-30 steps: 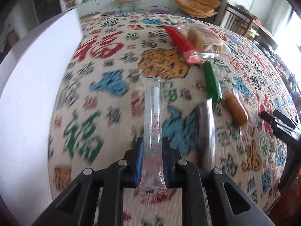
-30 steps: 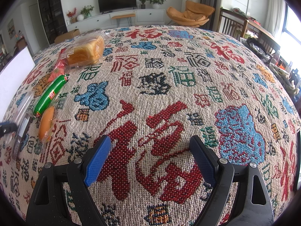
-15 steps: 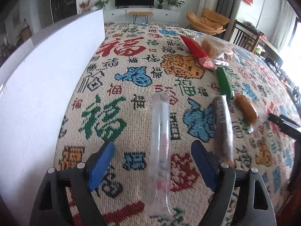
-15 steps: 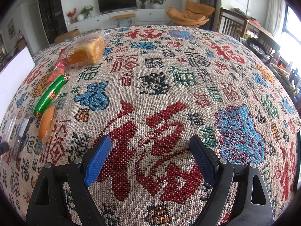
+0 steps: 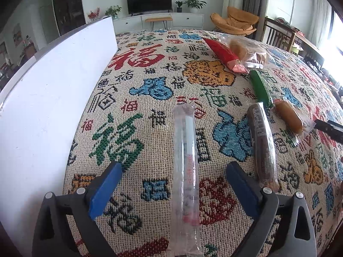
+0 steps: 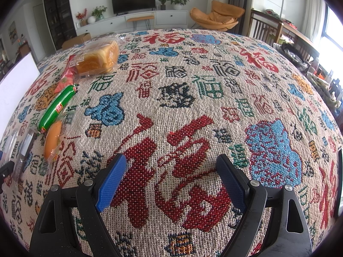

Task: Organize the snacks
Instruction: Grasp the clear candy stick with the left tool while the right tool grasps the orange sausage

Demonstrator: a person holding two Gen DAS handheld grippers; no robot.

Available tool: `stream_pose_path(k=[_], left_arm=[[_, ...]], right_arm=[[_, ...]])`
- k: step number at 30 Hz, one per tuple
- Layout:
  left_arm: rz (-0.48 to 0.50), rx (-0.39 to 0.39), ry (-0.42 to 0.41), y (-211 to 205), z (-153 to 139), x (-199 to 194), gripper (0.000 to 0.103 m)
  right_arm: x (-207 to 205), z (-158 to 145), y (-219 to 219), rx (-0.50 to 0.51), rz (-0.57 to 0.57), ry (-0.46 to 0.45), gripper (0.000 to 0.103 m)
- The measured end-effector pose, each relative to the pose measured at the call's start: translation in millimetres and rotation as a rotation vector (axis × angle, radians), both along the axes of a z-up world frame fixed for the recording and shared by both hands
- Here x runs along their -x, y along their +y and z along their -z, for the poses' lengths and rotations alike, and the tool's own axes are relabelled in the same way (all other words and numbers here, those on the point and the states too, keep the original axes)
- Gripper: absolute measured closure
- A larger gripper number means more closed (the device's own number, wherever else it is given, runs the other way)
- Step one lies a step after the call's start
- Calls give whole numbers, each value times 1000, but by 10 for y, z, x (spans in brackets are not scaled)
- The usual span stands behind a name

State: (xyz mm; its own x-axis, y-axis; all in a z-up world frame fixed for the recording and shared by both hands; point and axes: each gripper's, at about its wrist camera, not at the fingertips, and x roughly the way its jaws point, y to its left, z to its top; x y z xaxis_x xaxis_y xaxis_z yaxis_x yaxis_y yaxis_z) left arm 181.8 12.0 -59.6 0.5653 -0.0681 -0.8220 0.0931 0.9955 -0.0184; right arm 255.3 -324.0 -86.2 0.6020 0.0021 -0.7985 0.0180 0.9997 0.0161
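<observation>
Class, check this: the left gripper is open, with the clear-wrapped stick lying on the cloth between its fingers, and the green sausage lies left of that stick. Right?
Not quite. In the left wrist view the green sausage lies right of the clear-wrapped stick. The left gripper is open as stated.

Left gripper (image 5: 173, 184): black plastic frame, two angular arms with triangular cutouts, silver round screws on the knuckles, blue ribbed pads (image 5: 105, 190) on the inner finger faces, right pad darker navy. Right gripper (image 6: 169, 180): same build, black arms, silver screws, bright blue left pad (image 6: 111, 184), darker right one. A sliver at the lower right edge of the left wrist view, right of the left gripper, may be skin; too blurred.
</observation>
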Motion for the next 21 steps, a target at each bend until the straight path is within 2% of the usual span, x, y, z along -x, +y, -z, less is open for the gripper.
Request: stream_pose_path(k=[1, 3, 4, 5, 6, 8, 10, 11, 14, 15, 16, 17, 19, 21], left_arm=[[12, 6, 26, 5, -14, -22, 8], [34, 39, 49, 36, -77, -35, 24], [42, 49, 53, 39, -107, -40, 40], [47, 48, 64, 34, -128, -52, 51], [51, 43, 71, 19, -136, -55, 55], [73, 31, 74, -21, -132, -35, 69], [83, -10, 55, -54, -126, 22, 80], [83, 3, 52, -39, -130, 54, 84], [57, 69, 52, 77, -139, 134, 85], [46, 90, 48, 124, -141, 171, 85], [40, 108, 46, 162, -143, 208, 85], [36, 135, 41, 206, -150, 251, 85], [28, 185, 35, 257, -173, 314, 85], [29, 257, 22, 303, -237, 388, 85]], right_arm=[[-17, -16, -10, -16, 0, 18, 14], [-118, -125, -24, -166, -58, 127, 15], [-165, -196, 3, -296, -115, 178, 16], [-196, -256, 44, -371, -149, 204, 16], [-241, -348, 142, -421, -189, 224, 16], [-356, -460, 393, -392, -250, 256, 16], [-556, -406, 702, -315, -293, 354, 18], [-641, -336, 821, -287, -299, 397, 18], [-760, -141, 1090, -182, -303, 467, 21], [-753, -127, 1137, -126, -304, 456, 32], [-735, -143, 1187, -60, -312, 443, 64], [-726, -160, 1183, -71, -320, 446, 81], [-698, -210, 1075, -135, -303, 467, 81], [-647, -287, 957, -130, -284, 452, 81]])
